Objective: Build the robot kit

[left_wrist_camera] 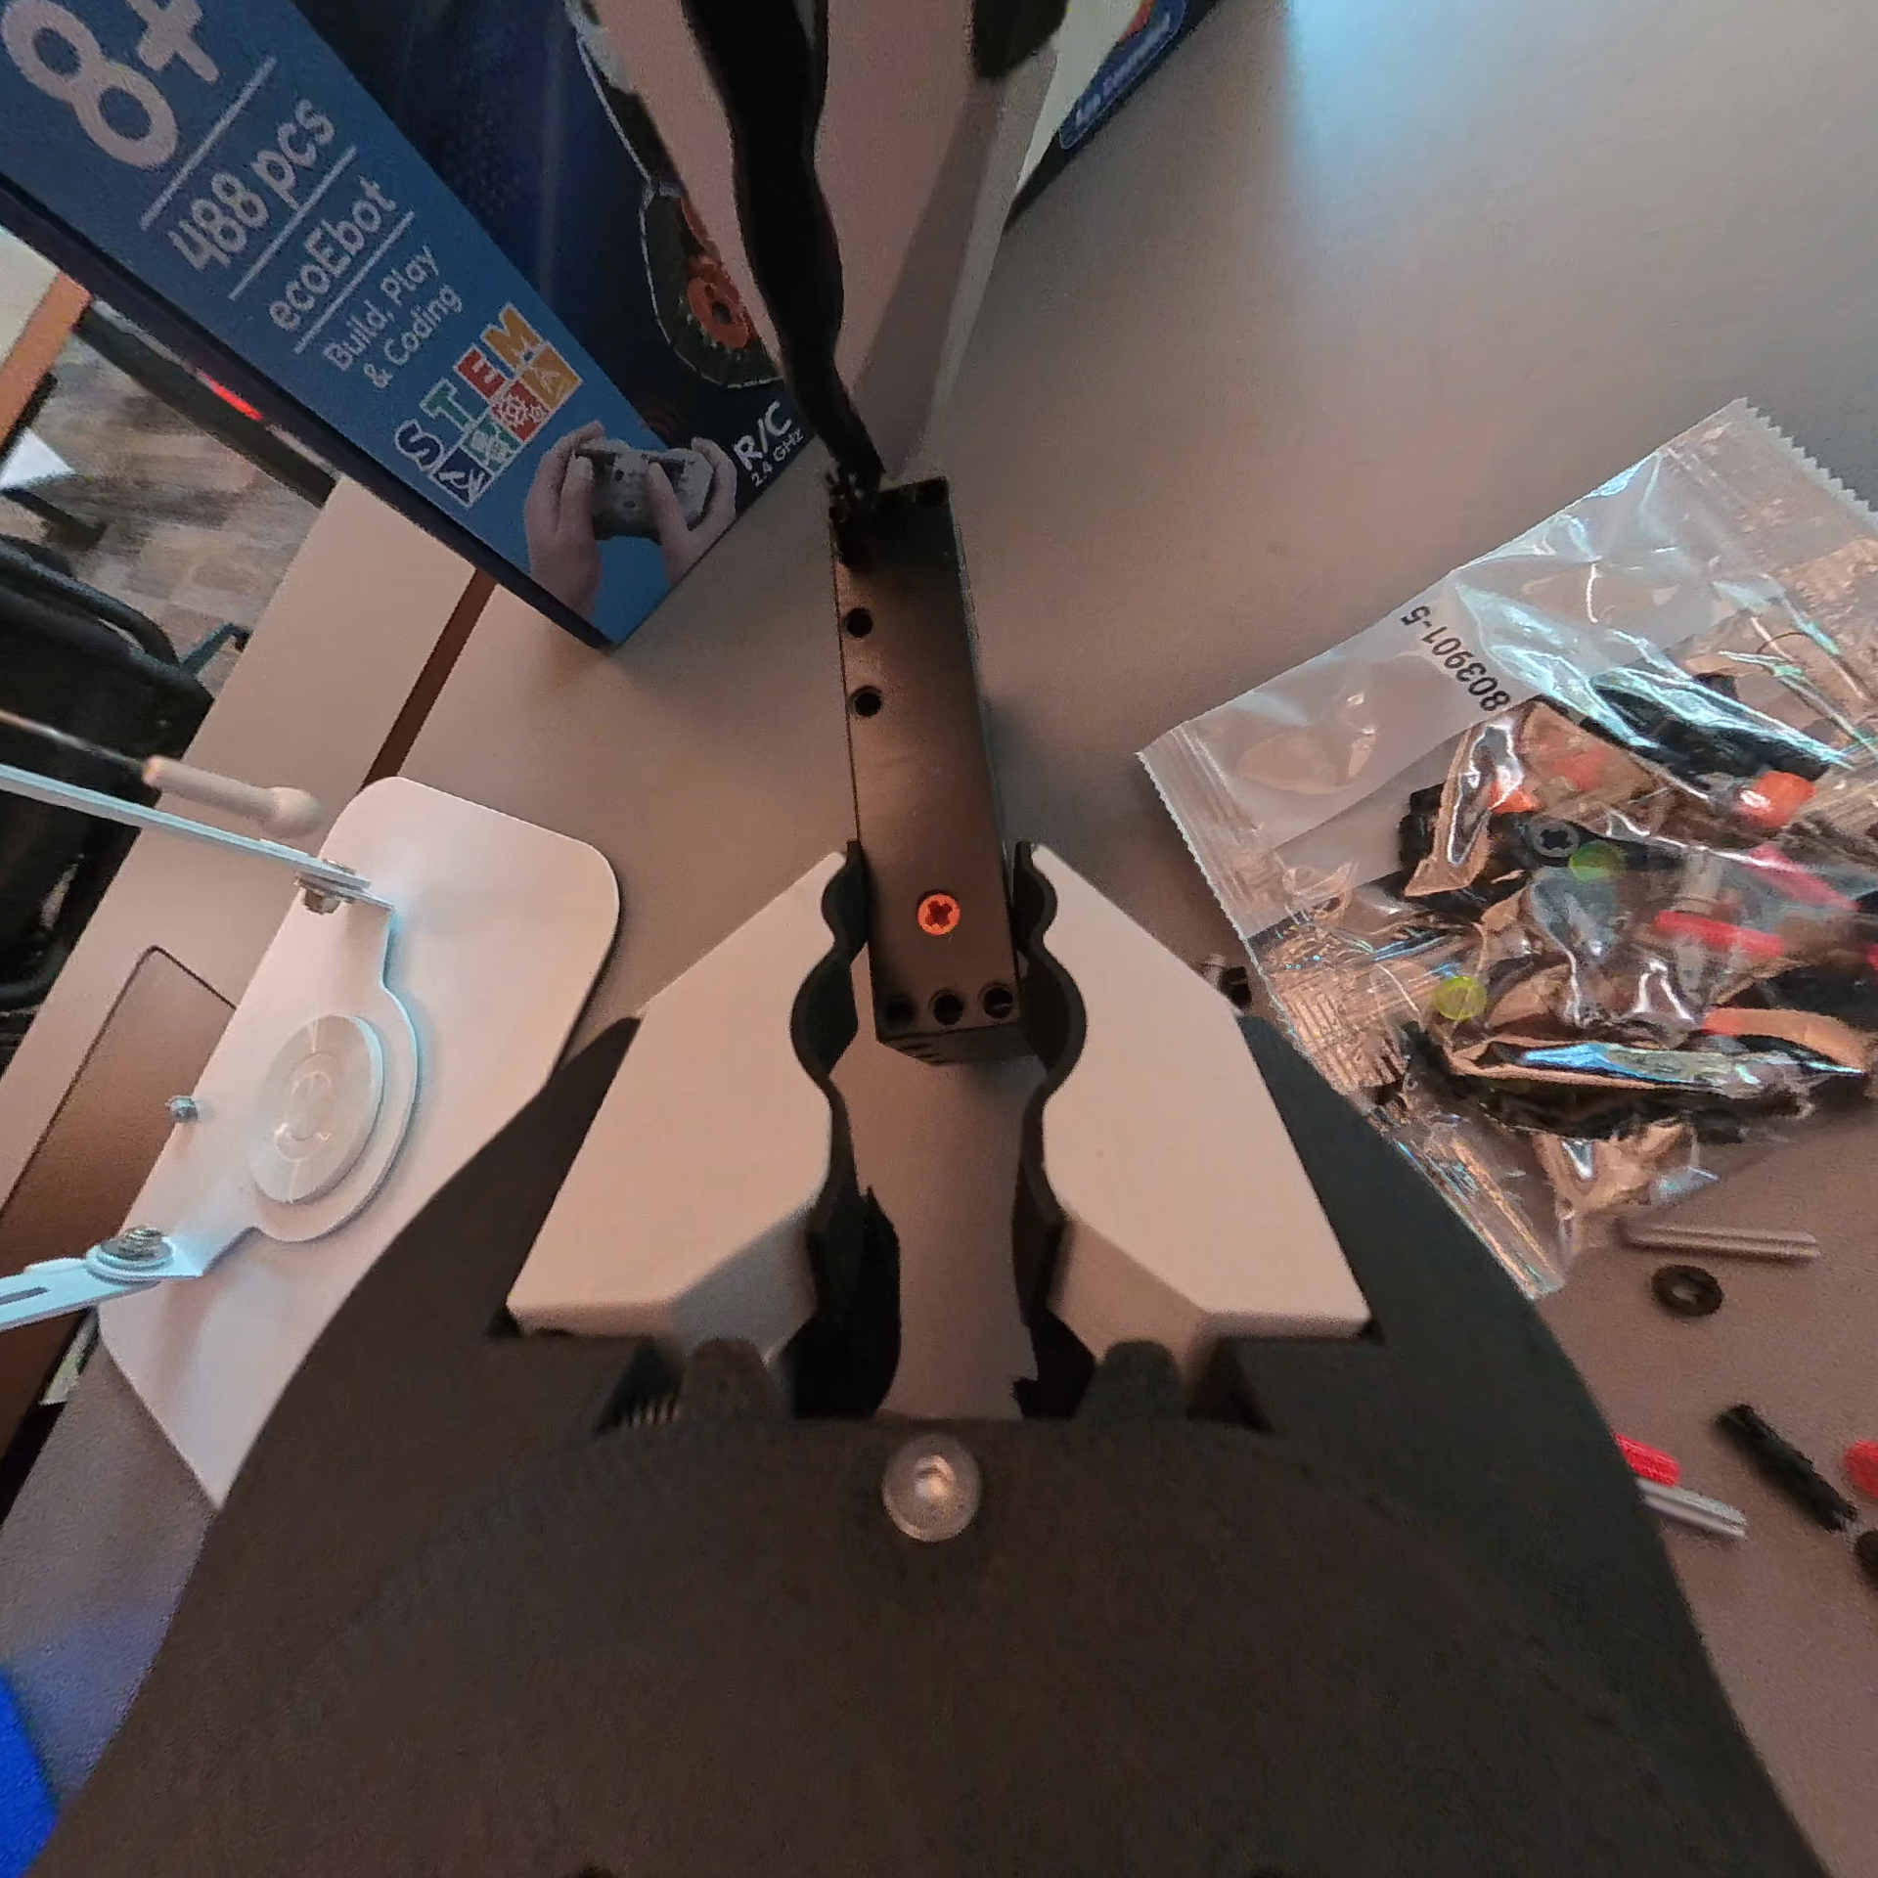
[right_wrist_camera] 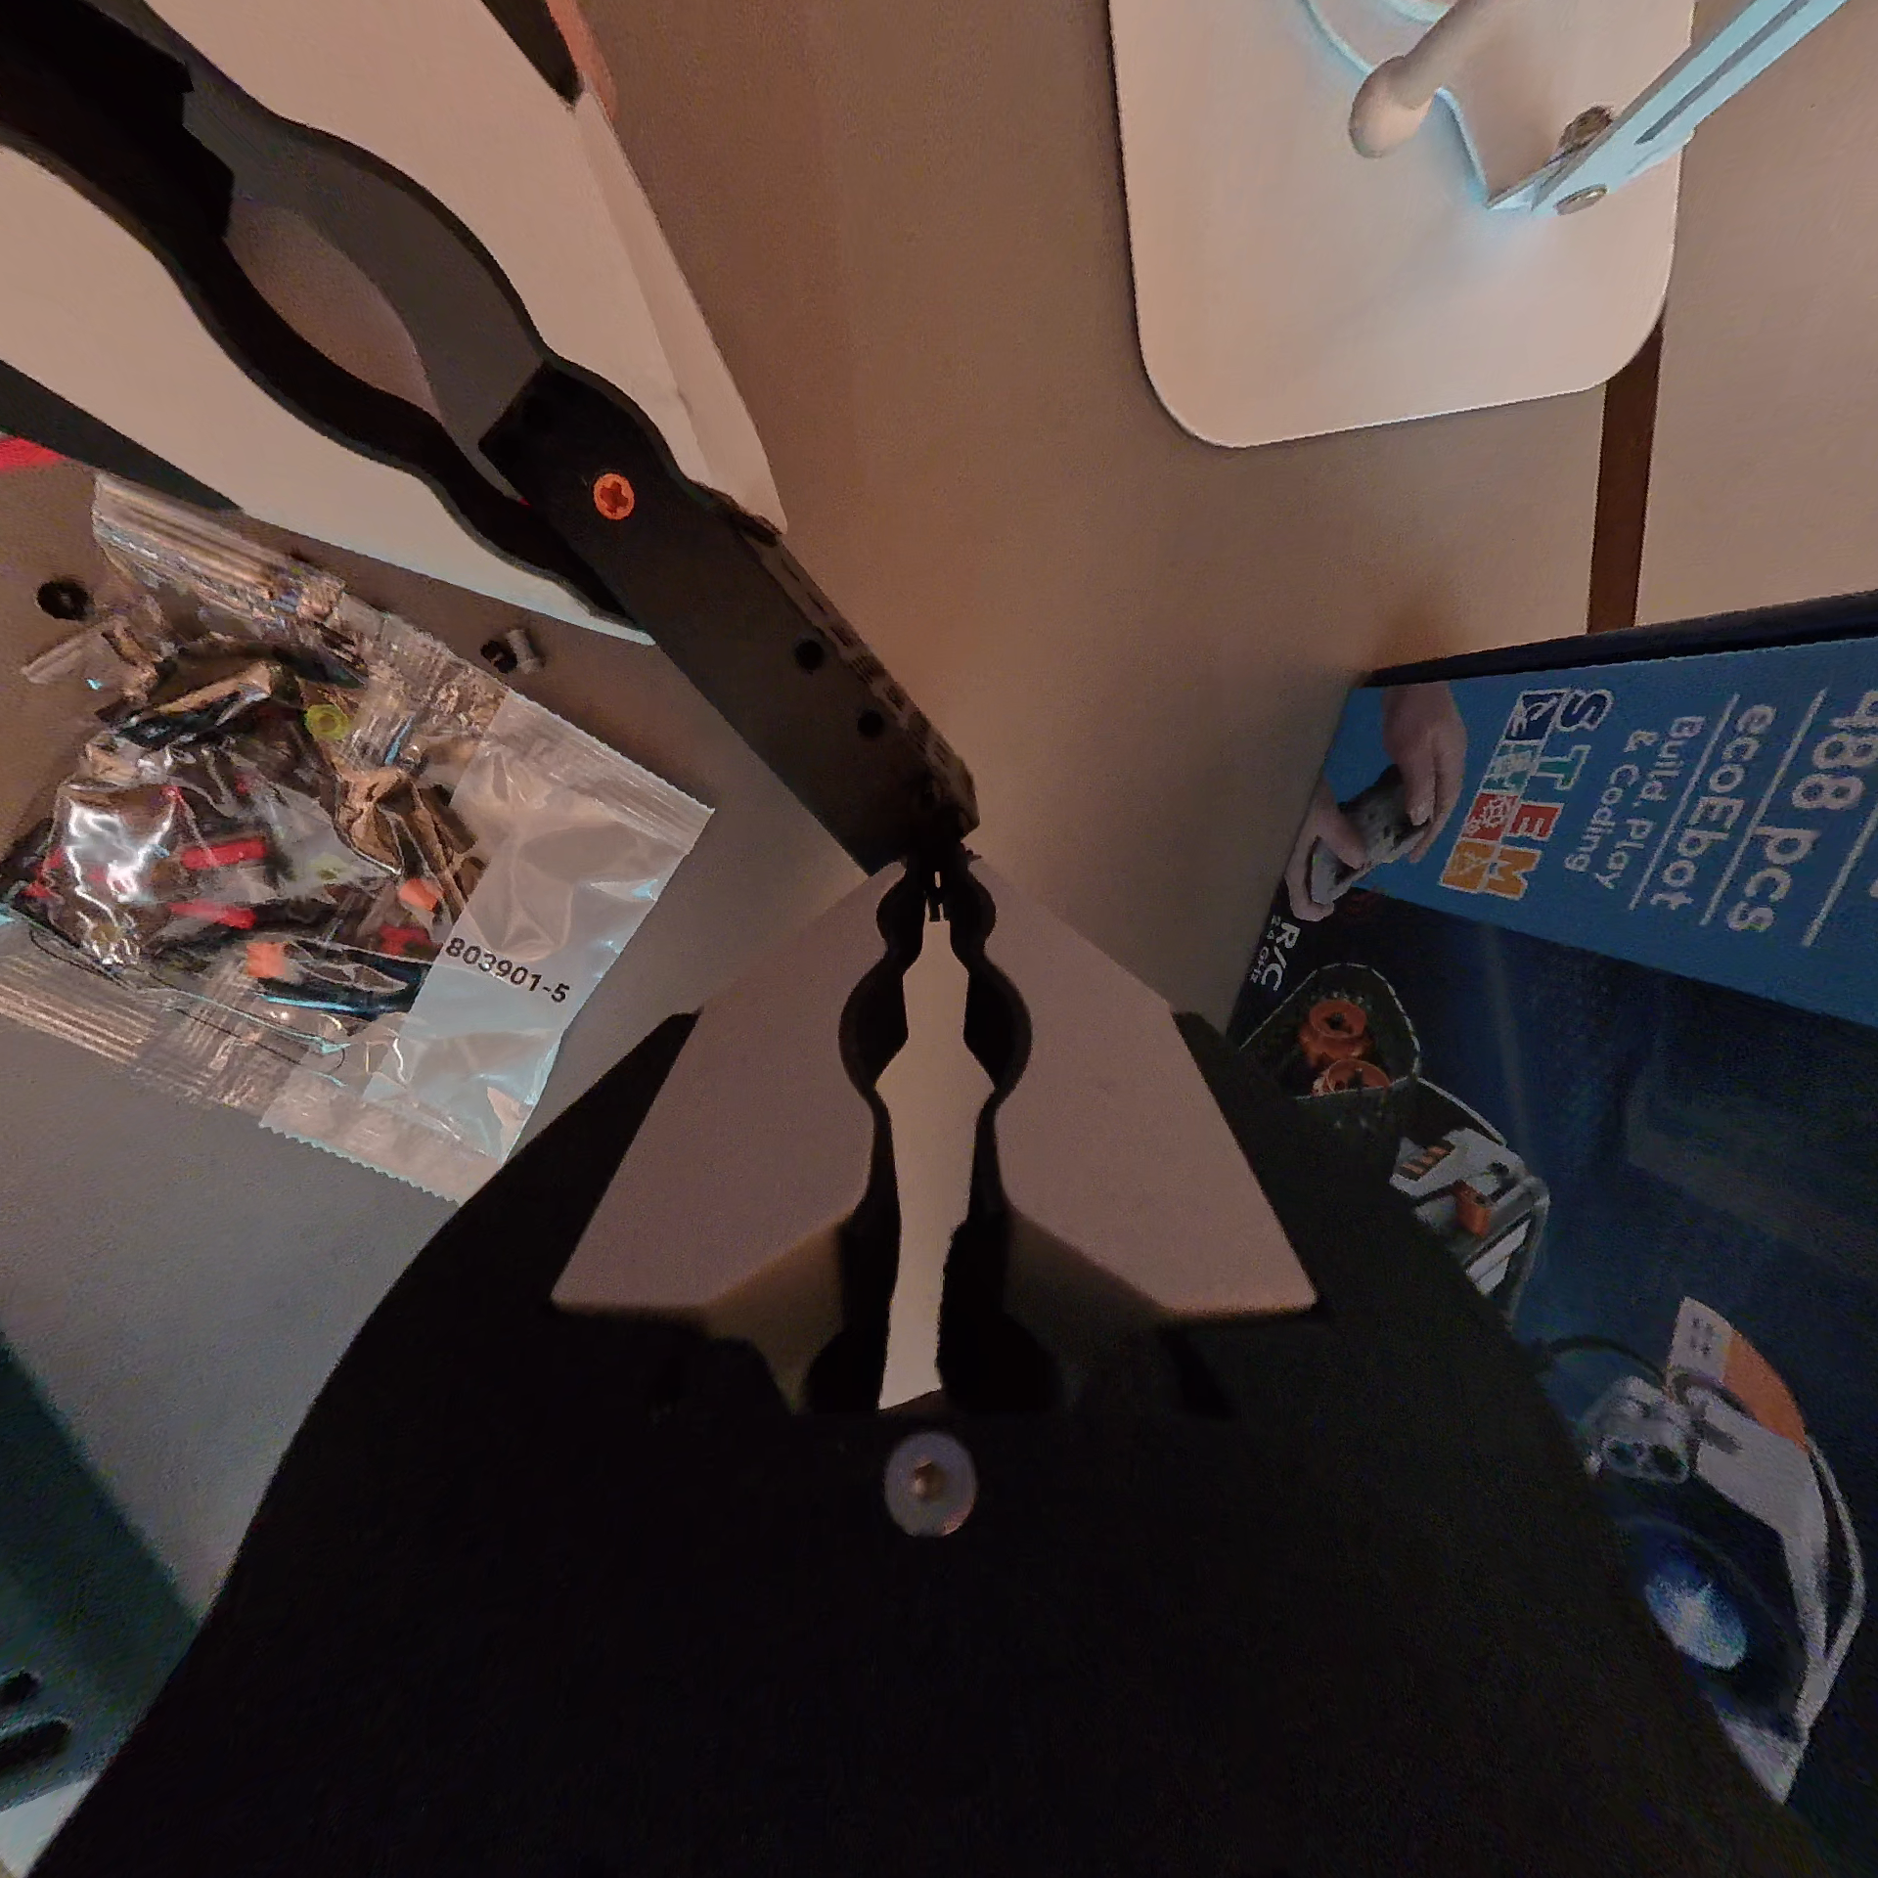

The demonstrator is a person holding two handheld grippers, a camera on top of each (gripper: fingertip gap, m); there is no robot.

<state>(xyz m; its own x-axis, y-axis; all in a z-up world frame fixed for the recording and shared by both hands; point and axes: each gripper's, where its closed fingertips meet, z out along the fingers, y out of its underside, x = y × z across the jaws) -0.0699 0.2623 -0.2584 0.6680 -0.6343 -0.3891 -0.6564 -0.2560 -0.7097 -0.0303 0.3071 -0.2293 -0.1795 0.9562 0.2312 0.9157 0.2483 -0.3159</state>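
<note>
Above the table (left_wrist_camera: 1270,335), a black block (left_wrist_camera: 920,772) was held between both grippers.
Its near end was clamped by the left gripper (left_wrist_camera: 940,920); something small at its far end was pinched by the right gripper (right_wrist_camera: 940,894), beside a parts bag (left_wrist_camera: 1585,864) and blue box (left_wrist_camera: 335,285).

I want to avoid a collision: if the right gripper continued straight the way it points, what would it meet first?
Probably the black block: the right gripper already pinches a small black part at its end. Depth is unclear.

Left gripper (left_wrist_camera: 940,915) jaws clamping black block (left_wrist_camera: 915,732), possibly motor
</note>
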